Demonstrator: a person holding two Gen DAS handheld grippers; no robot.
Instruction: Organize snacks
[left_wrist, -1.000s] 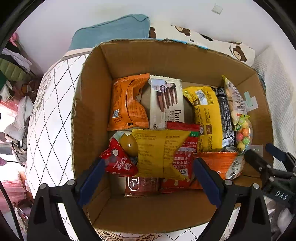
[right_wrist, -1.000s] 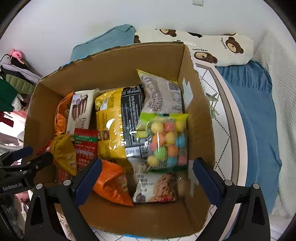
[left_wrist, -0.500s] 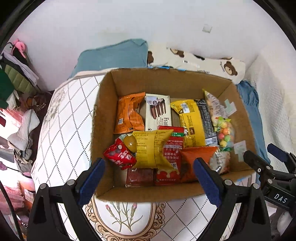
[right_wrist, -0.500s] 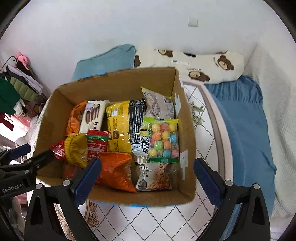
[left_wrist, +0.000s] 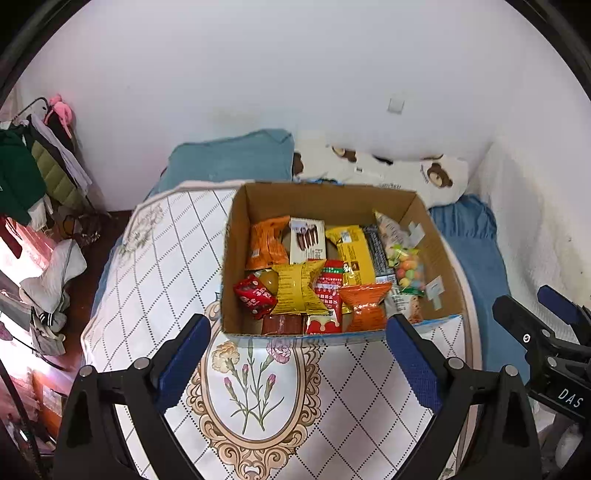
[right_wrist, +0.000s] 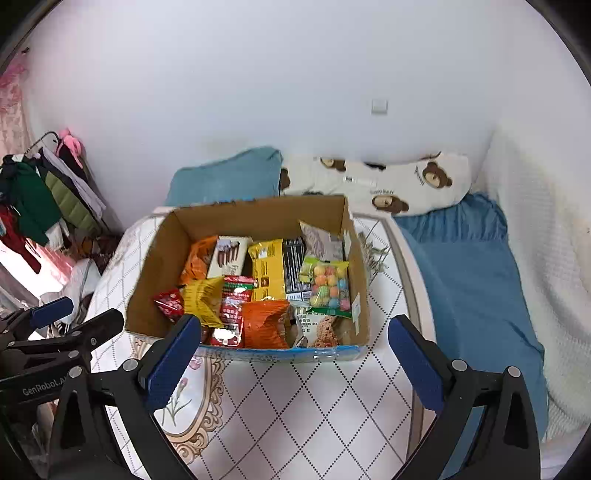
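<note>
A cardboard box (left_wrist: 314, 201) (right_wrist: 155, 266) sits on a quilted bed cover, filled with several snack packs: an orange bag (left_wrist: 266, 242), a white chocolate-stick pack (left_wrist: 306, 240), a yellow pack (left_wrist: 299, 291), a red packet (left_wrist: 253, 295), a bag of coloured candy balls (right_wrist: 328, 282) and an orange pouch (right_wrist: 264, 325). My left gripper (left_wrist: 299, 354) is open and empty, well back from the box's near wall. My right gripper (right_wrist: 291, 354) is open and empty too, just short of the box's near edge.
The white diamond-pattern cover (left_wrist: 147, 280) with a floral medallion (left_wrist: 251, 387) spreads in front. A teal pillow (right_wrist: 225, 181) and a bear-print pillow (right_wrist: 388, 181) lie behind the box against the wall. A blue blanket (right_wrist: 469, 280) is at right, a clothes rack (left_wrist: 33, 173) at left.
Both grippers have pulled back and up from the box, which now looks much smaller and farther. Both stay open and empty; the snacks have not shifted.
</note>
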